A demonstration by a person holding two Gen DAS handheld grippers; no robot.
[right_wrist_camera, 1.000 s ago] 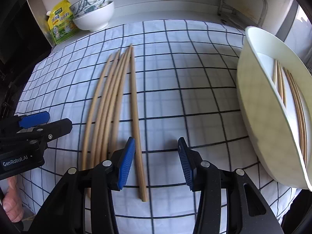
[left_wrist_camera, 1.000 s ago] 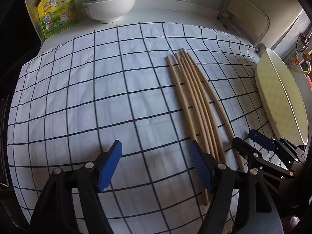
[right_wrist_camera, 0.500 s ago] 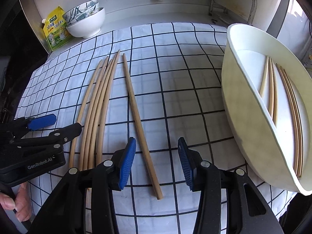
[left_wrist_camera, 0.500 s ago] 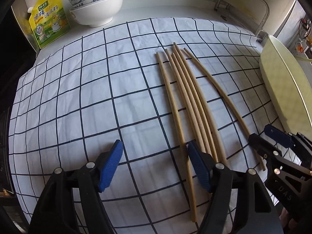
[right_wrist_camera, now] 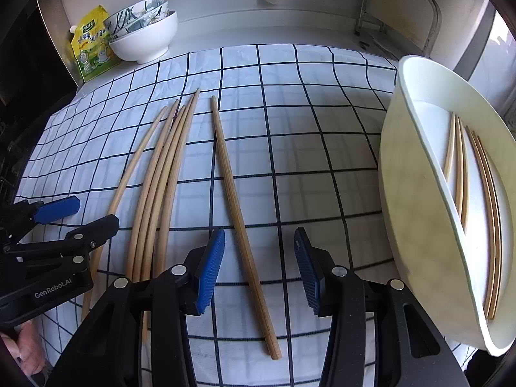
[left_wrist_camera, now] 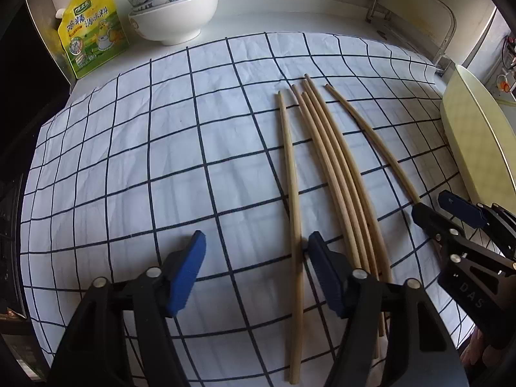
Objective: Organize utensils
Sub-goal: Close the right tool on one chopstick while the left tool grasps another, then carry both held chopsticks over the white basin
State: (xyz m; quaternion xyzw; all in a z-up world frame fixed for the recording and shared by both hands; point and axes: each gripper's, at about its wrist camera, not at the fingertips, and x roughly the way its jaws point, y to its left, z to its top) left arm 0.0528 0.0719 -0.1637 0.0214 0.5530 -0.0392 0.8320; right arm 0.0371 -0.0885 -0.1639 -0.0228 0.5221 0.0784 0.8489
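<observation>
Several bamboo chopsticks lie lengthwise on a white checked cloth (left_wrist_camera: 135, 167). A tight bundle (left_wrist_camera: 335, 174) (right_wrist_camera: 161, 174) sits in the middle. One chopstick (left_wrist_camera: 292, 193) lies apart at its left, between my left gripper's open jaws (left_wrist_camera: 254, 271). Another single chopstick (right_wrist_camera: 238, 213) lies apart at the right, between my right gripper's open jaws (right_wrist_camera: 259, 274). Both grippers are empty and low over the cloth. Several chopsticks (right_wrist_camera: 461, 180) lie in the cream divided tray (right_wrist_camera: 416, 174) at the right.
Stacked bowls (left_wrist_camera: 174, 13) (right_wrist_camera: 145, 35) and a yellow seasoning pouch (left_wrist_camera: 92, 29) (right_wrist_camera: 93, 45) stand at the back left. A metal rack (right_wrist_camera: 400, 16) leans at the back right. The cloth's left edge meets a dark drop.
Both grippers have shifted left relative to the chopsticks. One chopstick now lies apart on each side of the bundle, each between a gripper's open jaws.
</observation>
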